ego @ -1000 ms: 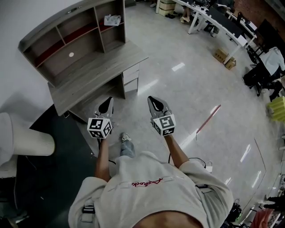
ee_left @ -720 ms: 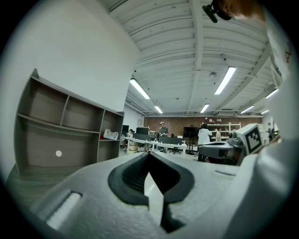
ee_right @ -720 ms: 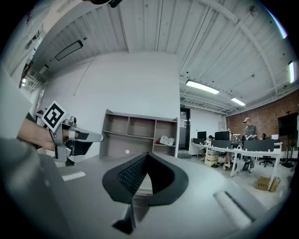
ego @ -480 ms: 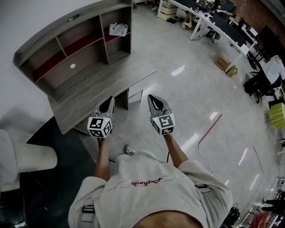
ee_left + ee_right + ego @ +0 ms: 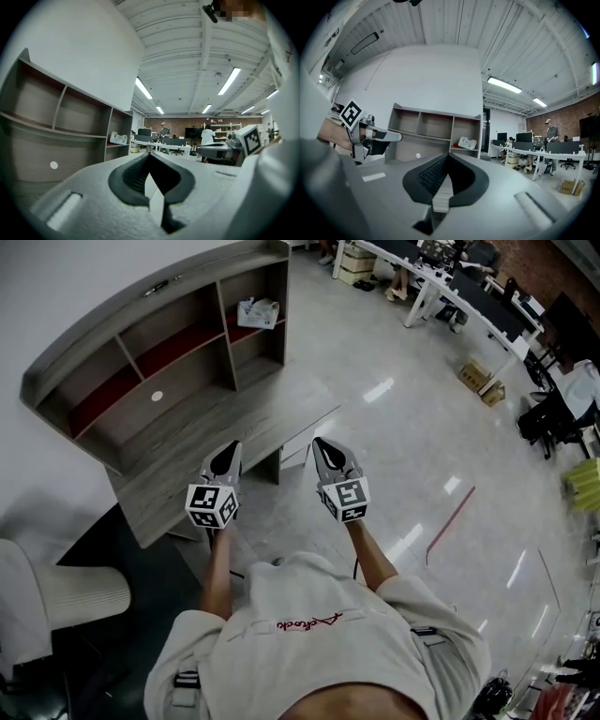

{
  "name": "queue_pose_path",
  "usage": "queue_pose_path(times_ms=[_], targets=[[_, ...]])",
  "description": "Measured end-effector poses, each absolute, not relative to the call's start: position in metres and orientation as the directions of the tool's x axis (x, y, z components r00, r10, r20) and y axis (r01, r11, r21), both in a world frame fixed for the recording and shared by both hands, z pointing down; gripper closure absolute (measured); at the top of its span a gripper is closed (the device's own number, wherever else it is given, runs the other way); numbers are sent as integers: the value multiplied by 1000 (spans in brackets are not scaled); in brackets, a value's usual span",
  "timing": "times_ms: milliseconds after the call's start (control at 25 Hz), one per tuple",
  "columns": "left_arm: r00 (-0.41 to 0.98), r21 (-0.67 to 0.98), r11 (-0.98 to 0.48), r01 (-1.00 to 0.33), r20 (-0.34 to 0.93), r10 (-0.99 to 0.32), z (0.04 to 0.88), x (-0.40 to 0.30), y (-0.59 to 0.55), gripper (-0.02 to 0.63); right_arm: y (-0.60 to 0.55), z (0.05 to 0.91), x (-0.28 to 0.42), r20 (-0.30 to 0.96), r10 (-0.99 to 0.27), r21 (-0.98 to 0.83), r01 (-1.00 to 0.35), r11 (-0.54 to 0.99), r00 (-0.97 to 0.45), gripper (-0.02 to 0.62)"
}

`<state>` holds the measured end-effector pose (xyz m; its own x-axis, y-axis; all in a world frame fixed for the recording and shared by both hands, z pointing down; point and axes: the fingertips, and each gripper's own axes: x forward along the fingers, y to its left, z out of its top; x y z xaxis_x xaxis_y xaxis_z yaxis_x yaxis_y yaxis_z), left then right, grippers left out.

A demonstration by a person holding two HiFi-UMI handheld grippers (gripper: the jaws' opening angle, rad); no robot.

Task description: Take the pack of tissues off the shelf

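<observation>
The pack of tissues, white and crumpled, lies on the shelf in the right compartment of the grey wooden hutch above the desk. It also shows in the left gripper view as the pack of tissues and in the right gripper view as the pack of tissues, far ahead in both. My left gripper hangs over the desk's front edge, shut and empty. My right gripper is level beside it, over the floor off the desk's right corner, shut and empty.
A white chair stands on a dark mat at the lower left. Drawers sit under the desk's right end. Long white desks with people and a cardboard box are at the far right. A red line marks the floor.
The desk and hutch have drawn nearer and slid right in the head view as the person walked toward them. Both grippers kept side by side, still shut.
</observation>
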<state>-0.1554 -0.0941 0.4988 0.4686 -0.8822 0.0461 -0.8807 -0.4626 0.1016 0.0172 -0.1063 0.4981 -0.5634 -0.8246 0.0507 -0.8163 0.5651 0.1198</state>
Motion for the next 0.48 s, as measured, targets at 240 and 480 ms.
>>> queue_pose_path(times_ms=[240, 480], targets=[[471, 111, -463, -879, 64, -880, 509, -164, -113, 607, -116, 510, 8, 73, -825, 114, -817, 565, -560, 589], [503, 110, -494, -863, 76, -861, 515, -151, -126, 607, -126, 517, 14, 86, -836, 105, -829, 549, -543, 588]])
